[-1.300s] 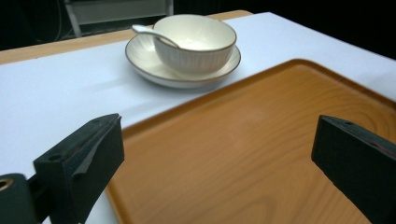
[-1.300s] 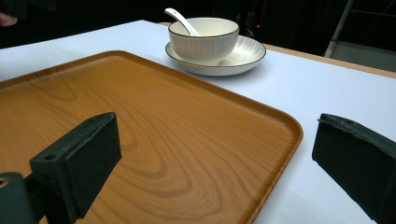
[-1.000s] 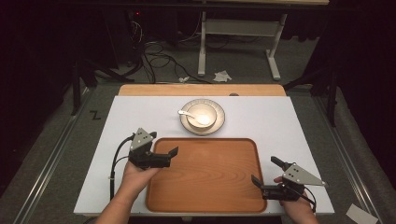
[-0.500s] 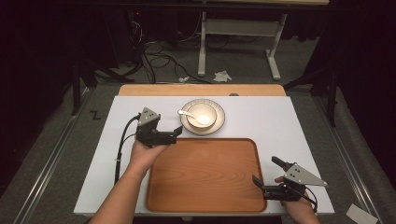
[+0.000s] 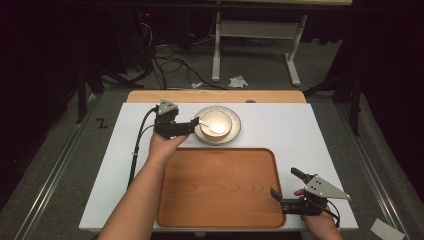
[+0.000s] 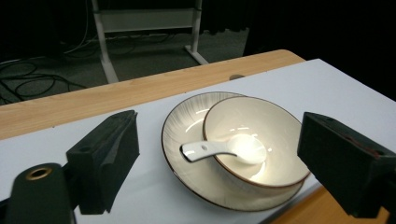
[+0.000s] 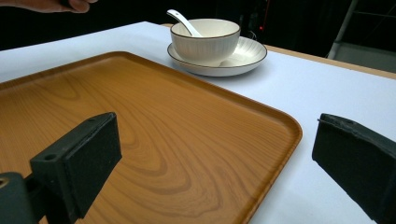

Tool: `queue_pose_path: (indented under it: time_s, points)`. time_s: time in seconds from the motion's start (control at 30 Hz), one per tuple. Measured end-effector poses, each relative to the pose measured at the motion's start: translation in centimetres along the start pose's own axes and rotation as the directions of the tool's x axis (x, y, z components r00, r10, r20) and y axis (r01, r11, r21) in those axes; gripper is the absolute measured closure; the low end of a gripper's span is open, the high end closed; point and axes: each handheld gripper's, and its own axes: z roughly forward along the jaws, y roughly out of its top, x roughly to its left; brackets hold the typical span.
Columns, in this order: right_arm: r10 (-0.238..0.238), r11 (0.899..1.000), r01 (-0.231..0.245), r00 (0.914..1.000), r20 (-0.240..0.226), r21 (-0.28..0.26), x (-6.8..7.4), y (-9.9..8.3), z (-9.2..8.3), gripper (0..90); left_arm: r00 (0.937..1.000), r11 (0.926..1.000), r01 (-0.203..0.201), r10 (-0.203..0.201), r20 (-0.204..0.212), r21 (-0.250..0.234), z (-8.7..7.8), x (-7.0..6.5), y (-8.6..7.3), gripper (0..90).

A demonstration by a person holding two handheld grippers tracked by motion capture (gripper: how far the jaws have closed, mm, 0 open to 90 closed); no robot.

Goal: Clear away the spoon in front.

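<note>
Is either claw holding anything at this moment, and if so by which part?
Nothing is held. The left claw stands open just short of the spoon in the bowl; the right claw is open over the tray's corner.

The room is dark. A grey carpet (image 5: 60,150) runs under the white table (image 5: 280,125), whose far edge shows bare wood. Beyond it stands a white metal frame (image 5: 255,35), with black cables (image 5: 165,55) and crumpled paper (image 5: 238,81) on the floor.
</note>
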Motion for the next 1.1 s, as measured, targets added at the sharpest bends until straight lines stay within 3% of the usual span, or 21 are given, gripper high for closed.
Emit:
queue_pose_path:
  time_s: [0.23,0.57,0.6,0.63,0.67,0.7,0.83,0.93,1.1]
  points:
    - [0.007,1.000,-0.007,1.0000,0.003,0.000,0.0,0.0,0.0,2.4,0.9993,1.0000,0.005,-0.005,-0.037,0.007,2.5,1.1,1.4,16.1]
    - [0.002,1.000,-0.002,1.0000,-0.003,-0.002,0.0,0.0,0.0,2.4,0.9982,0.9996,0.026,-0.026,-0.054,0.009,5.6,2.0,2.9,22.2]
    - [0.001,1.000,-0.001,1.0000,-0.005,-0.003,0.0,0.0,0.0,2.4,0.9981,0.9996,0.027,-0.026,-0.055,0.012,5.9,2.1,3.0,31.2]
    - [0.001,1.000,-0.001,1.0000,-0.005,-0.003,0.0,0.0,0.0,2.4,0.9981,0.9994,0.031,-0.030,-0.055,0.018,6.2,2.1,3.0,31.2]
    - [0.002,1.000,-0.002,1.0000,-0.007,-0.003,0.0,0.0,0.0,2.4,0.9979,0.9991,0.036,-0.035,-0.055,0.023,6.6,2.2,3.0,38.7]
    - [0.004,1.000,-0.004,1.0000,-0.008,0.000,0.1,-0.1,0.0,2.4,0.9977,0.9985,0.043,-0.041,-0.055,0.033,7.2,2.1,3.1,53.8]
    - [0.006,1.000,-0.006,0.9999,-0.011,0.000,0.1,0.0,0.1,2.4,0.9975,0.9979,0.049,-0.046,-0.053,0.042,8.0,2.2,3.0,81.5]
    - [0.005,1.000,-0.005,0.9999,-0.012,-0.001,0.1,0.0,0.0,2.4,0.9962,0.9961,0.070,-0.067,-0.056,0.053,8.8,2.5,3.1,89.5]
    - [0.006,1.000,-0.006,0.9999,-0.011,-0.002,0.1,0.0,0.0,2.4,0.9941,0.9941,0.089,-0.084,-0.068,0.062,9.7,2.9,3.2,90.0]
